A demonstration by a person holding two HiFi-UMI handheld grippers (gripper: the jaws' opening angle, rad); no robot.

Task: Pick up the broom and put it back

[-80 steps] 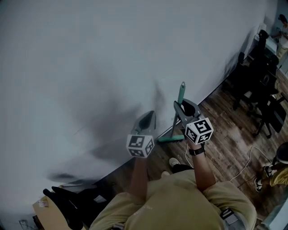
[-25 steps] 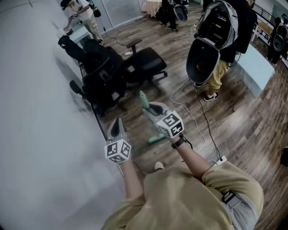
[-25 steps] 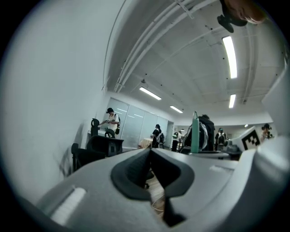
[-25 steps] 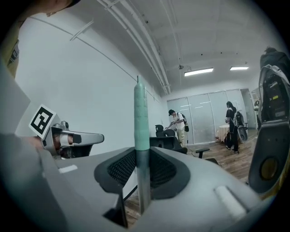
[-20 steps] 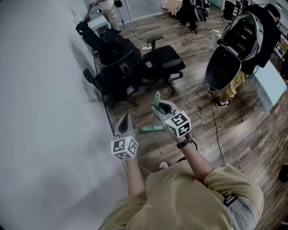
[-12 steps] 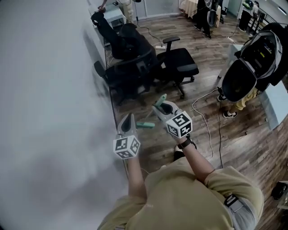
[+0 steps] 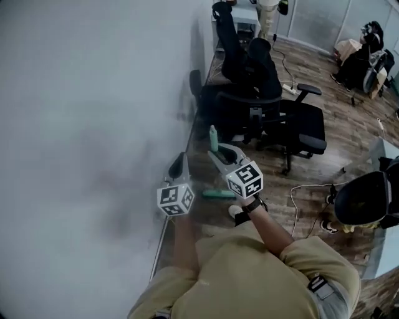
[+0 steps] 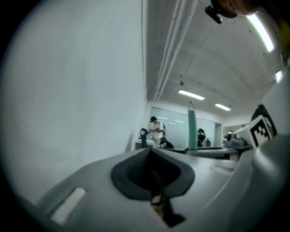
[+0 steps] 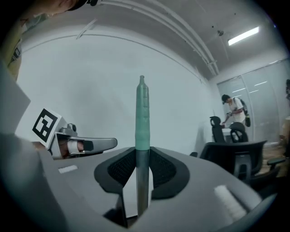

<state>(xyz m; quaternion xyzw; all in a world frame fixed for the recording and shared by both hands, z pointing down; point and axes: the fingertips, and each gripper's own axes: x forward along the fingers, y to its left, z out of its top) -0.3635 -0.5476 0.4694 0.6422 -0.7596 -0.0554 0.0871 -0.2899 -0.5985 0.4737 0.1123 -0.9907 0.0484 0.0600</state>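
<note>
My right gripper (image 7: pixel 216 152) is shut on the broom's shaft, and the broom stands upright. In the right gripper view, the green grip (image 9: pixel 142 115) rises above the jaws and the metal shaft runs down between the black pads. From the head view I see the green handle tip (image 7: pixel 214 138) above the jaws and the green broom head (image 7: pixel 218 194) low over the wood floor. My left gripper (image 7: pixel 179 161) is level beside the white wall with its jaws shut and nothing in them. It points along the wall in its own view (image 8: pixel 152 158), where the broom handle (image 8: pixel 192 127) shows to the right.
A white wall (image 7: pixel 81 124) fills the left side. Black office chairs (image 7: pixel 293 124) stand ahead and to the right, draped with dark clothing. Cables (image 7: pixel 305 190) trail across the wood floor. A person (image 7: pixel 268 7) stands at a far desk. A dark rounded object (image 7: pixel 365 200) sits at right.
Both grippers have travelled along the wall, so the chairs now lie ahead and to the right. The right gripper still holds the broom upright. The left gripper stays shut and empty.
</note>
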